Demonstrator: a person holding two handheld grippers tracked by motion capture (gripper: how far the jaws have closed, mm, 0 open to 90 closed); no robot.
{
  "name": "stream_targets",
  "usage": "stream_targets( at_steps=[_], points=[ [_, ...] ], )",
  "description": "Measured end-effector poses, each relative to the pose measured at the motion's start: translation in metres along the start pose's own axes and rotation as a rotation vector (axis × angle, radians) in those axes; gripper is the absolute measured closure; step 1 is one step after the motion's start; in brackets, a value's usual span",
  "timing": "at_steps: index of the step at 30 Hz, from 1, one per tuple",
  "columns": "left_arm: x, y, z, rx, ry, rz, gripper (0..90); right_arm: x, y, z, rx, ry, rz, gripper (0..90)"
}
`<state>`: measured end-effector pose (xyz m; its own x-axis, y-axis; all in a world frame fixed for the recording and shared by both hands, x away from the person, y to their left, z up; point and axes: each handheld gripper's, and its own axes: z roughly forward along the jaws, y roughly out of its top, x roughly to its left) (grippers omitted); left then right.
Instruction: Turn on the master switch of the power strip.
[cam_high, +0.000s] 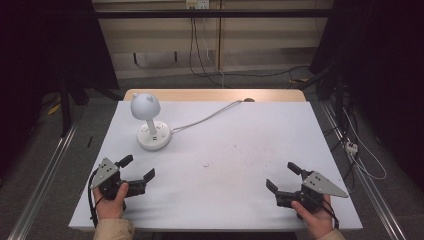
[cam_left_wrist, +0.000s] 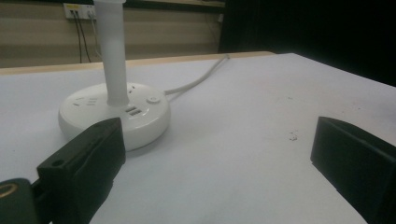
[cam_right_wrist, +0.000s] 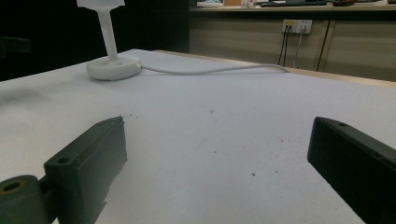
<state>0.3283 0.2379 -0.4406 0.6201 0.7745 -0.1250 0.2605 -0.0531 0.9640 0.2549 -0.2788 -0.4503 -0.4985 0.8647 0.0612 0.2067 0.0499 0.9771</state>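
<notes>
A small white desk lamp (cam_high: 150, 122) stands in the upper left of the high view, on the white table (cam_high: 240, 165), with its round base (cam_high: 154, 136) flat on the surface, a slim stem (cam_left_wrist: 113, 51) rising from it and a domed shade (cam_high: 145, 105) on top. Its white cord (cam_high: 210, 116) runs toward the upper middle of the frame and over the far edge. The left gripper (cam_high: 138, 169) rests at the lower left with its jaws spread wide and nothing between them; the right gripper (cam_high: 284, 176) sits at the lower right, likewise wide open and empty. The left one is much nearer the lamp, so the reach most likely falls to it. To do it well, it is best brought in low and level toward the base, whose top carries a button (cam_left_wrist: 152, 100) and sockets along the side (cam_left_wrist: 132, 110), though which of these is meant I cannot tell from so shallow an angle. A touch on the base should be light and straight down, since the tall stem could tip the lamp if it were pushed sideways. There is wide bare table in the centre and right of the frame for moving; the near edge lies just under both hands, the left edge is close beside the left gripper, and the cord is the one thing to keep clear of.
</notes>
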Motion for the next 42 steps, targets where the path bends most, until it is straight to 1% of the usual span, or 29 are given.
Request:
stream_targets(
  at_steps=[4, 6, 8, 11, 13, 16, 17, 19, 21, 23, 24, 28, 31, 42],
  points=[
    [-0.001, 0.001, 0.001, -0.002, 0.004, -0.011, 2.7, 0.0, 0.0, 0.0, 0.004, 0.003, -0.001, 4.3],
    [-0.001, 0.001, 0.002, 0.0, 0.002, -0.005, 2.7, 0.0, 0.0, 0.0, 0.001, 0.004, 0.001, 4.3],
    [-0.001, 0.001, 0.003, -0.003, 0.0, -0.011, 2.7, 0.0, 0.0, 0.0, 0.002, 0.003, 0.0, 4.3],
    [-0.002, 0.002, 0.006, 0.001, 0.0, -0.009, 2.5, 0.0, 0.0, 0.0, 0.0, 0.002, 0.006, 4.3],
    [-0.003, 0.003, 0.008, 0.0, 0.003, -0.007, 2.5, 0.0, 0.0, 0.0, 0.002, 0.003, 0.0, 4.2],
    [-0.005, 0.005, 0.01, -0.006, -0.004, -0.011, 2.5, -0.001, 0.0, -0.001, 0.003, 0.002, 0.001, 4.2],
    [-0.005, 0.005, 0.011, -0.002, 0.0, -0.006, 2.5, -0.001, 0.0, -0.001, 0.002, 0.003, 0.001, 4.2],
    [-0.005, 0.006, 0.012, -0.009, -0.001, -0.013, 2.3, -0.001, 0.0, -0.001, 0.002, 0.002, -0.001, 4.2],
    [-0.006, 0.006, 0.014, -0.003, 0.011, -0.014, 2.1, -0.001, 0.001, -0.001, 0.0, 0.003, -0.003, 4.2],
    [-0.006, 0.007, 0.016, 0.001, 0.009, -0.018, 2.3, 0.0, 0.001, 0.0, -0.001, 0.005, -0.004, 4.2],
    [-0.006, 0.007, 0.017, 0.005, 0.008, -0.012, 2.3, 0.0, 0.001, 0.0, 0.0, 0.006, -0.006, 4.2],
    [-0.009, 0.009, 0.022, 0.005, 0.019, -0.022, 2.3, 0.0, 0.001, 0.0, -0.001, 0.006, -0.005, 4.2],
    [-0.01, 0.012, 0.025, 0.007, 0.02, -0.016, 2.3, 0.0, 0.001, -0.001, -0.001, 0.003, -0.003, 4.2],
    [-0.01, 0.015, 0.033, 0.021, 0.041, -0.022, 6.8, -0.001, 0.001, 0.0, -0.001, 0.004, -0.004, 4.2]
  ],
)
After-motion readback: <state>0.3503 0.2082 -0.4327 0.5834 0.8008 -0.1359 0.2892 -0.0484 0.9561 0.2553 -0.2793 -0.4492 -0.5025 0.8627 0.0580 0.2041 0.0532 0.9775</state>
